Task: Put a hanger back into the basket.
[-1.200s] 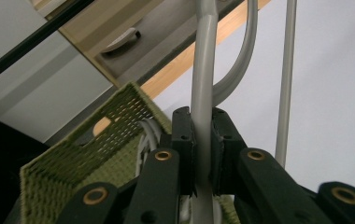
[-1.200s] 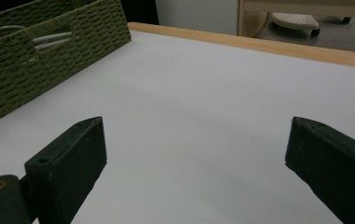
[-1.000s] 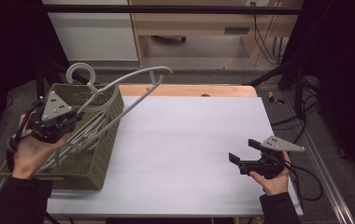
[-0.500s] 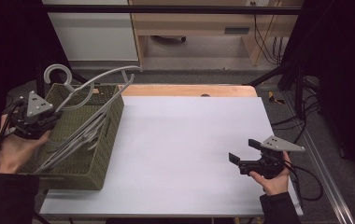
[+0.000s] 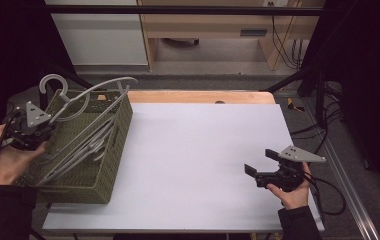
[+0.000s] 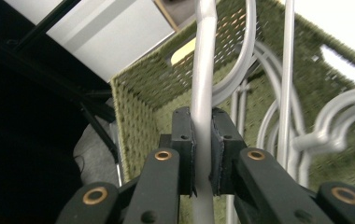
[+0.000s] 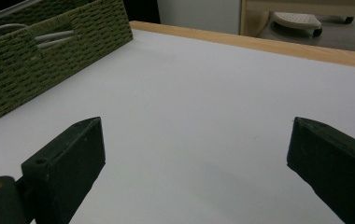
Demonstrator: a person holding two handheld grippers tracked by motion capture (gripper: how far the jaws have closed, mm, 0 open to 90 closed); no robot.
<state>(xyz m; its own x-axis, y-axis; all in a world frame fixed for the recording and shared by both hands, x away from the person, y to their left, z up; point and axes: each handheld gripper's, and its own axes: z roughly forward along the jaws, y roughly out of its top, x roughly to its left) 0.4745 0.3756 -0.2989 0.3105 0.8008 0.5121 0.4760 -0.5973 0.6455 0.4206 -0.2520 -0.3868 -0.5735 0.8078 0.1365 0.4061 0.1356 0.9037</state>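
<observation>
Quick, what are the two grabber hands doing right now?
Left gripper: closed on a grey hanger over the green basket.
Right gripper: open, holding nothing, above the white table.

We saw the matte white rectangular tabletop (image 5: 203,160) lit evenly from above, with no glare; the room's edges sank into black; the woven olive-green basket (image 5: 109,150) cast only a soft shadow; in the gripper views the near black jaws were blurred, and the high view was slightly grainy.
</observation>
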